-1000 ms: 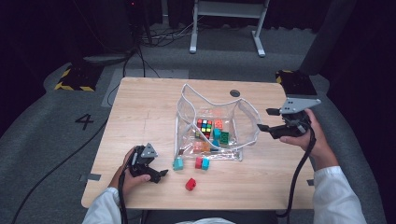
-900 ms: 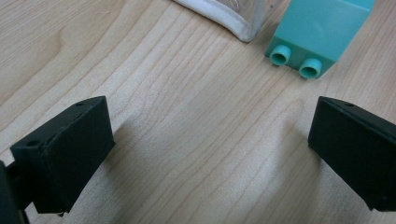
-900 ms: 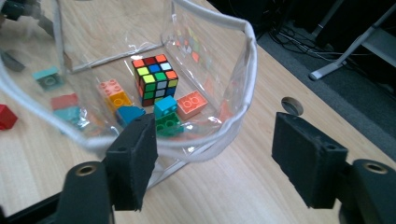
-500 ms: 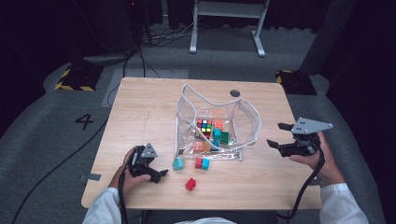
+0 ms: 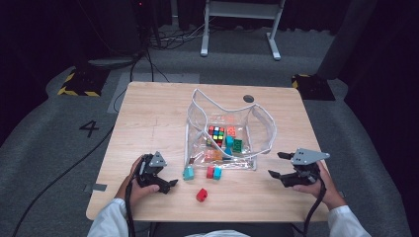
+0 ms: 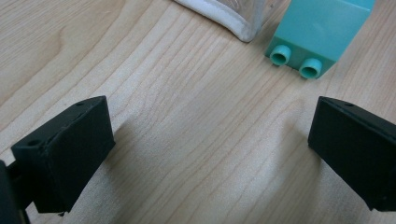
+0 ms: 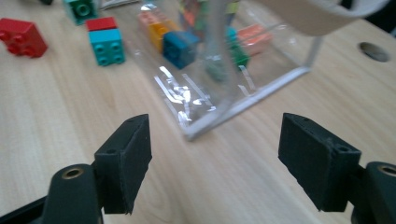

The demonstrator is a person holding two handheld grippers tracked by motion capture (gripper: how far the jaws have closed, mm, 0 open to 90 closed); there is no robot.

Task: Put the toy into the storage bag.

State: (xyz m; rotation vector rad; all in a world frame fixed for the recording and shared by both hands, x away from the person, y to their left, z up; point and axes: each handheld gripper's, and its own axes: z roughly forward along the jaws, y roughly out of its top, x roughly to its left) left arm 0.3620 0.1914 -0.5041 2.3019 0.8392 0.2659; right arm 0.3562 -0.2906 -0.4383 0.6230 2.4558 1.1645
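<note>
Pale wood is forming the top of the counter [image 5: 148, 123], and near its middle a clear plastic pouch with white piping and a white strap [image 5: 225, 131] is lying with its mouth toward the near edge, holding a multicoloured puzzle cube [image 5: 216, 133] and several orange, blue and green toy bricks. Outside the pouch, toward the near edge, a teal studded brick [image 5: 188, 173], a red brick joined to a teal one [image 5: 214, 172] and a lone red brick [image 5: 201, 194] are sitting loose.

By the near left corner, the left claw [image 5: 170, 183] is resting low, its jaws standing wide with nothing between them; the teal brick is lying just ahead. By the right edge, the right claw [image 5: 276, 165] is pointing at the pouch's near right corner, its jaws having just been opening, wide and empty.

Judging from this, the bricks are being gathered into the pouch. Next, the left claw would need to advance around the teal brick and close, while the right one steadies the pouch.
</note>
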